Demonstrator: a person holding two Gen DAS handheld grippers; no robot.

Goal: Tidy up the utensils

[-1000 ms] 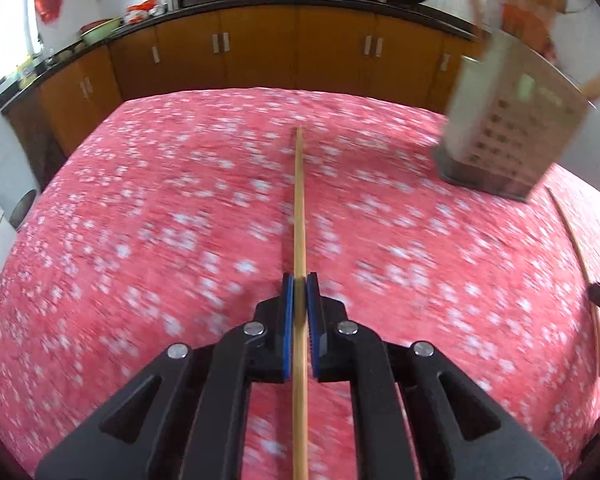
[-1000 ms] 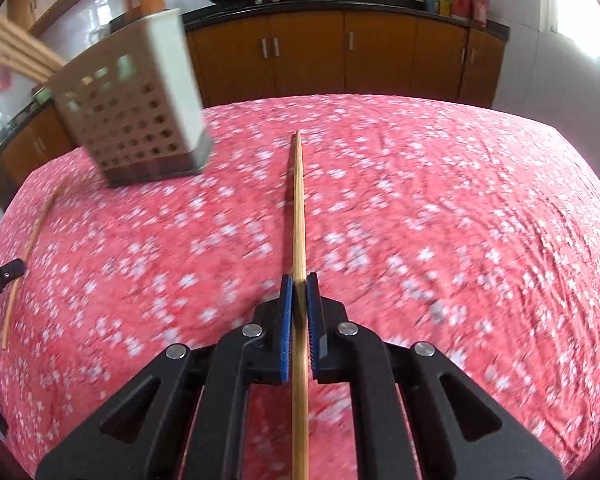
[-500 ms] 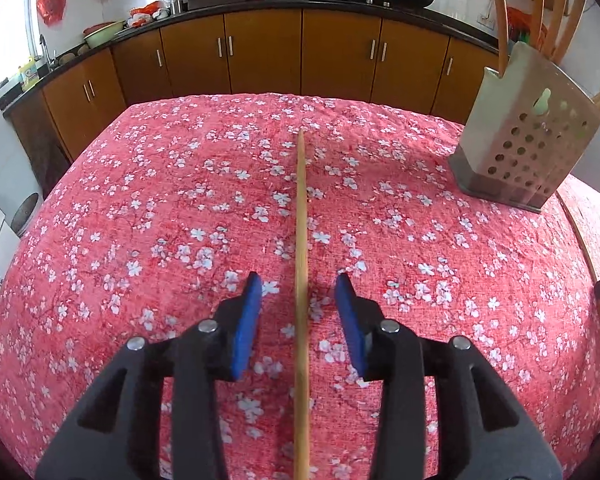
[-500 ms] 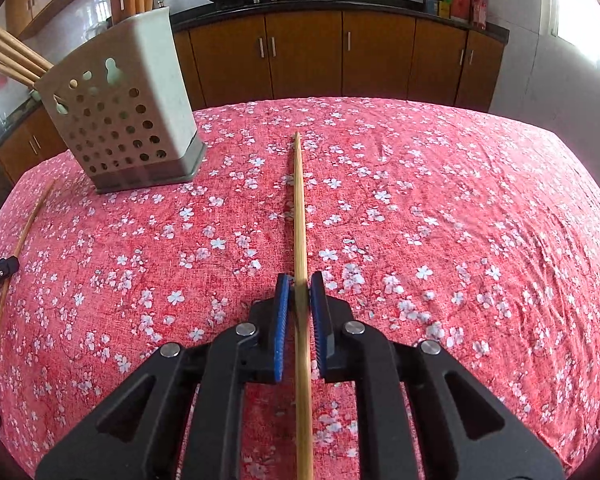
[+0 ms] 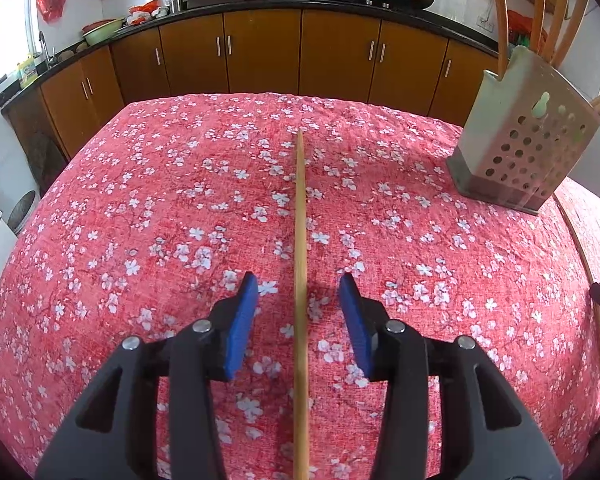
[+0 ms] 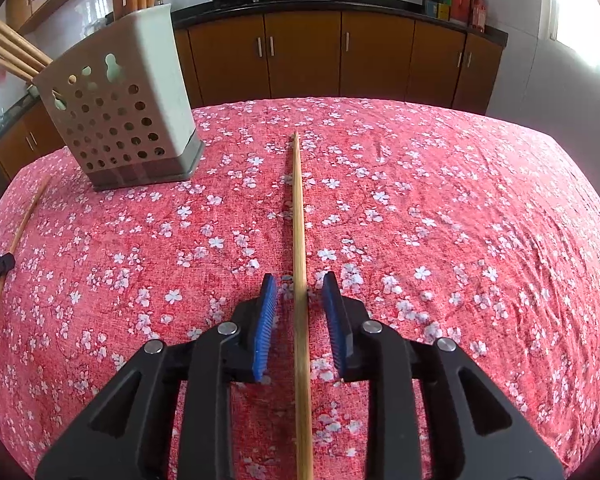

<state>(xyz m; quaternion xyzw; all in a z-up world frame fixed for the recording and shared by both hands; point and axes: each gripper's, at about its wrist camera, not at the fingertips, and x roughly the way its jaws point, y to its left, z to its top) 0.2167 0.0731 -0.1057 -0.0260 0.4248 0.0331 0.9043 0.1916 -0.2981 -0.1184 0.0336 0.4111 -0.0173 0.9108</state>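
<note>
Both grippers released since earlier frames: right gripper (image 6: 299,286) pads now narrowly parted, left gripper (image 5: 299,286) spread wide. Each straddles own chopstick (image 5: 300,240) (image 6: 299,240) lying on floral cloth (image 5: 140,220), pointing 12 o'clock. Perforated holder (image 5: 520,152) at 2 o'clock in left view, 10 o'clock (image 6: 120,120) in right view.

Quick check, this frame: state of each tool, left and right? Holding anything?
Left tool: open, holding nothing; a chopstick lies between its pads, untouched.
Right tool: open, holding nothing; another chopstick lies between its pads.
</note>
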